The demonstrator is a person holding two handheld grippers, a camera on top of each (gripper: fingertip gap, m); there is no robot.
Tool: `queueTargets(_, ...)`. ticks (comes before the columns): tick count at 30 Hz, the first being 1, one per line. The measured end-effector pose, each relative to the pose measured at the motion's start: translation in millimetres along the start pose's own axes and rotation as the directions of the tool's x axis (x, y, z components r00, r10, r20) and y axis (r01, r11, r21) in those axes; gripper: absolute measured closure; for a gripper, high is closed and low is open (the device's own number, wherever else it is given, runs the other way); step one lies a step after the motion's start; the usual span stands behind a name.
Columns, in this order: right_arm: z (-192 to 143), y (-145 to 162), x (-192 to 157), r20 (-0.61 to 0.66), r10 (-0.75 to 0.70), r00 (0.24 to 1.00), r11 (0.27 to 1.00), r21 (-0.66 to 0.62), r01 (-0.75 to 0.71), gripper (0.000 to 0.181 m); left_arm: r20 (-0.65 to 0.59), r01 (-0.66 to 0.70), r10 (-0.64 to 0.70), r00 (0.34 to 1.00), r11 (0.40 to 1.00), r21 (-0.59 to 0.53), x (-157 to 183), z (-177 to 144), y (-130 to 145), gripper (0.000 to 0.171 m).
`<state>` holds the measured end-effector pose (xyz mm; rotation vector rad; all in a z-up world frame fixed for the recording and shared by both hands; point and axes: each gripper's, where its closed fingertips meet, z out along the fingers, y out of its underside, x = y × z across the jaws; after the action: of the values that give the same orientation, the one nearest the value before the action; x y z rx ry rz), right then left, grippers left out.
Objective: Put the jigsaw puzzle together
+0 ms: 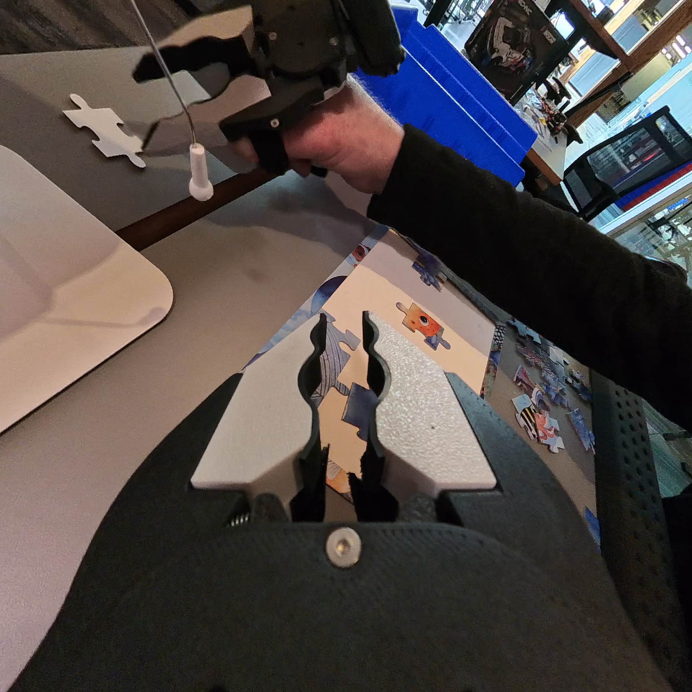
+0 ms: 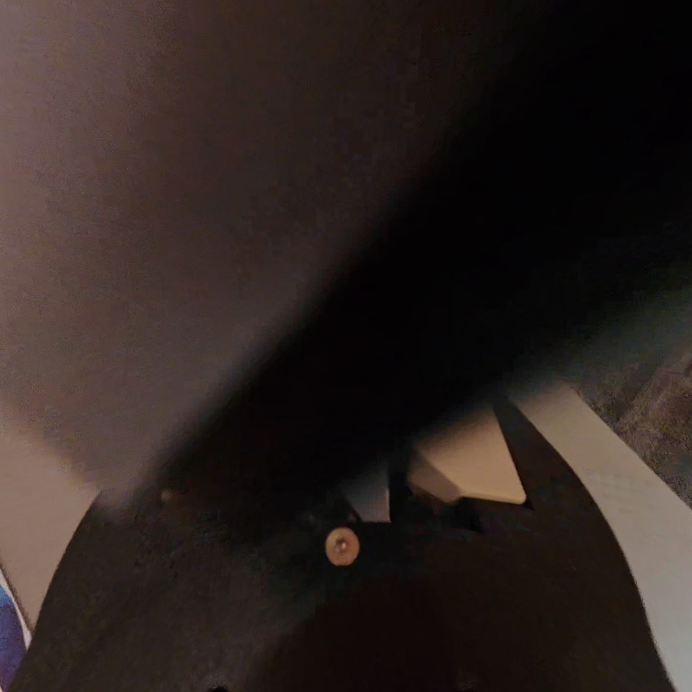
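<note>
Jaws on my left gripper (image 1: 342, 325) stand slightly apart with a narrow gap, pinching nothing, hovering over the puzzle board (image 1: 464, 337). Through the gap: a whale-patterned piece (image 1: 333, 359) and a dark blue piece (image 1: 359, 408) lying on the board. Farther along, an orange fish piece (image 1: 423, 324) lies alone on the cream surface. Loose pieces (image 1: 543, 404) scattered on the grey table (image 1: 243, 299) beside the board's right edge. My right gripper (image 1: 149, 101), seen from the left wrist view, is spread open above a white face-down piece (image 1: 105, 131) on the far table, tips just beside it. White tray (image 1: 75, 292) near left. Right wrist view is dark and blurred; nothing readable between its fingers
</note>
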<state>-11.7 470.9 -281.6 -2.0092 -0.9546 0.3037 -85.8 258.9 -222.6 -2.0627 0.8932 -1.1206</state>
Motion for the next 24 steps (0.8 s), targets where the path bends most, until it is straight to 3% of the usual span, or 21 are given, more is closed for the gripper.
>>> queueTargets(1, 0, 10, 1, -0.001, 0.015, 1.000, 0.999, -0.037, -0.015, 0.120, 0.006, -0.001, 0.001, 1.000, 1.000, -0.002, -1, 0, 0, 0.154)
queueTargets(7, -8, 35, 2, 0.012, 0.030, 0.999, 0.996, -0.087, -0.029, 0.122, 0.019, -0.020, 0.020, 1.000, 1.000, -0.016, 2, 2, 2, 0.154)
queueTargets(10, 0, 42, 21, -0.062, 0.256, 0.965, 0.955, -0.136, -0.262, 0.108, 0.020, -0.020, 0.021, 1.000, 0.999, -0.036, 2, 7, 6, 0.154)
queueTargets(13, 7, 31, 29, -0.060, 0.422, 0.905, 0.901, -0.086, -0.425, 0.108, 0.023, -0.017, 0.018, 1.000, 0.999, -0.042, -1, 8, 8, 0.154)
queueTargets(19, 32, 20, 28, -0.165, 0.301, 0.939, 0.937, -0.130, -0.323, 0.084, 0.029, -0.002, 0.003, 1.000, 0.999, -0.043, -7, 9, 11, 0.154)
queueTargets(24, 39, 10, 13, -0.103, 0.279, 0.955, 0.946, -0.142, -0.292, 0.133, 0.042, -0.013, 0.015, 0.999, 0.999, -0.053, -8, 9, 12, 0.154)
